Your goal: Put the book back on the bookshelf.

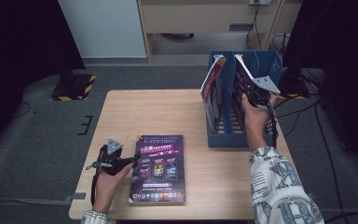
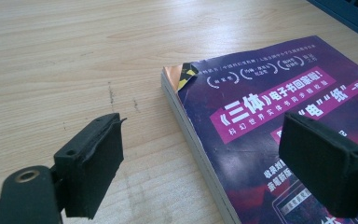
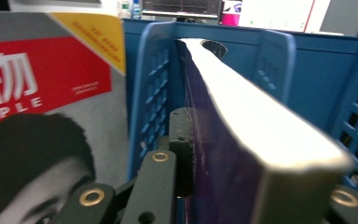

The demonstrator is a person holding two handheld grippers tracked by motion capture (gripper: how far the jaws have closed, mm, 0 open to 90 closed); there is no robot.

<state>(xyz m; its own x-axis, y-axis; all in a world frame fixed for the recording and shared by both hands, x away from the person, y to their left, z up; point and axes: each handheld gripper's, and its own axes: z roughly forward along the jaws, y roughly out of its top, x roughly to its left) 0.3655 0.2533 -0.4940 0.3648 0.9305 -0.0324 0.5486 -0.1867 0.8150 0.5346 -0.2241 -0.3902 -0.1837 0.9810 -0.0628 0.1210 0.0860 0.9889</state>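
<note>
Nearest me, at about seven o'clock on the table (image 1: pixel 121 107), my left claw (image 1: pixel 131 164) stands wide with nothing between its pads. In the left gripper view one pad hangs over bare wood and the other over the cover of the purple book (image 2: pixel 279 121), so the claw straddles the book's long edge without pressing on it. That book lies flat at six o'clock, cover up, its far corner a little dog-eared. I judge it a thick paperback: moderately heavy, stiff across the block of pages, floppy at the cover, and glossy enough to slip. The place to take it is across the full thickness at the long edge, both covers and all pages in one bite, not the top cover alone, which would peel up and bend.

Farther off, at two o'clock, my right claw (image 1: pixel 255 94) is clamped on a second purple book (image 3: pixel 242 154), held on edge. The right gripper view looks along its pale page edge, with the dark cover against my left pad. The bite sits near one end, so the long free end will want to sag or swing; a firm, steady grip matters.

Beyond it stands the blue file rack (image 1: pixel 270 63). My book points into a middle slot, between two dividers. A magazine (image 1: pixel 213 86) with a red and grey cover leans in the slot to the left.
</note>
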